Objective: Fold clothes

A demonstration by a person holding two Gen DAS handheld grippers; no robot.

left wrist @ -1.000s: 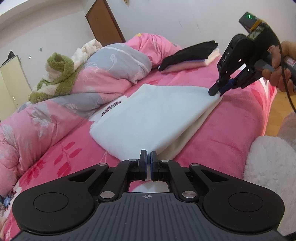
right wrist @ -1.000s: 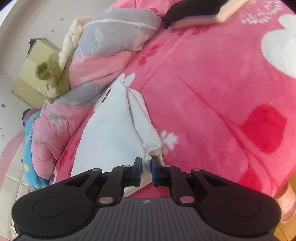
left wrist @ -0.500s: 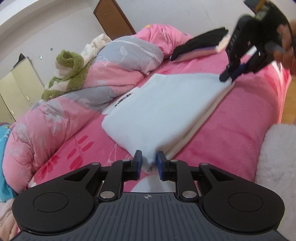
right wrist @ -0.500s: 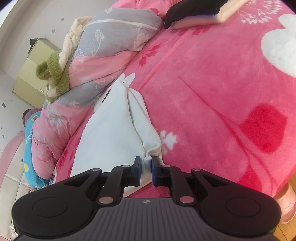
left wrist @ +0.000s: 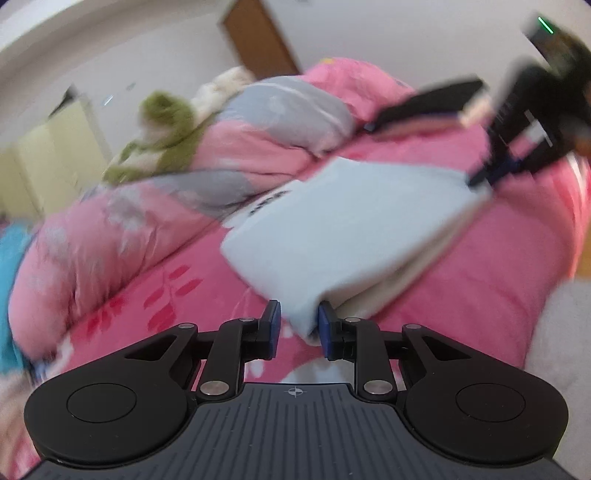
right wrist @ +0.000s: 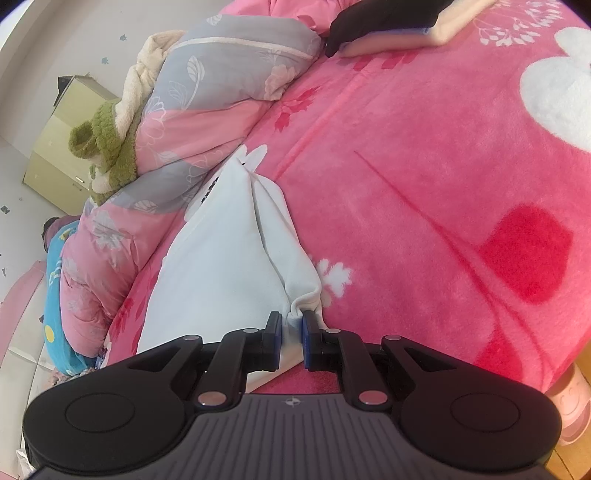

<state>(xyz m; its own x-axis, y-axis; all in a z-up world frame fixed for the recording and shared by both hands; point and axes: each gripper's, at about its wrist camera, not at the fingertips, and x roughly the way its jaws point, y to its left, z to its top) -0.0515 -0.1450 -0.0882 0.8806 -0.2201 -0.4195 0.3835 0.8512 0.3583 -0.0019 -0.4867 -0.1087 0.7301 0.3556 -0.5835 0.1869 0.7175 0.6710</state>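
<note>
Right now I'm mid-fold on a white garment (left wrist: 343,229), already doubled over and lying flat on the pink bed (right wrist: 424,192), centre of both views, its far side against the rumpled pink-grey duvet (left wrist: 258,122). My left gripper (left wrist: 297,328) sits at the near corner, bottom centre of the left wrist view; its jaws have just been opening and now stand narrowly apart. The corner still lies between them, close against or touching the right pad, clear of the left one, so no pinch: I read it as let go. That view is blurred, so the contact is not certain. My right gripper (right wrist: 291,334) shows in its own view at bottom centre, jaws nearly closed and pinching a bunched white corner of the same garment, puckered where the pads bite. From the left view it appears upper right, tips at the far corner.

Step, as I judge it: one fold is laid down, the left side is released and the right is not yet.

Next move probably calls for releasing the right corner without dragging the layers askew, then re-gripping an edge for another fold, or carrying the piece toward the stack of folded clothes (right wrist: 388,26) at the top of the right wrist view. The cloth is soft, and pulling unevenly would undo the fold.
</note>
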